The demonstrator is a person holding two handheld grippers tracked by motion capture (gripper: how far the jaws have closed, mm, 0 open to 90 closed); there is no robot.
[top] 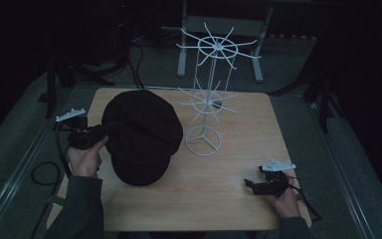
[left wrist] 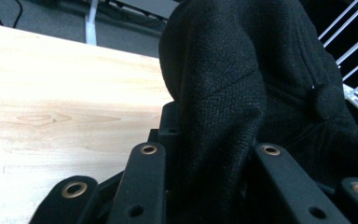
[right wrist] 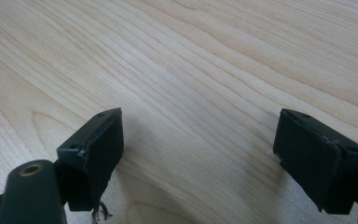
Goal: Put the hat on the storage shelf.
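Left hand-held gripper (top: 99, 135) is clamped on the hat's (top: 142, 137) edge; hat lies on the counter (top: 219, 189) just left of the wire rack (top: 206, 99). Right hand-held gripper (right wrist: 200, 158) w/ jaws spread, empty, well right of rack. Risk: thin fabric pinch slips on lifting, or hat snags rack prongs, tipping it.

From above we look forward and down over the whole table (top: 219, 199). Our left gripper view presses against the black cap (left wrist: 242, 93), perhaps touching; our right skims bare tabletop.
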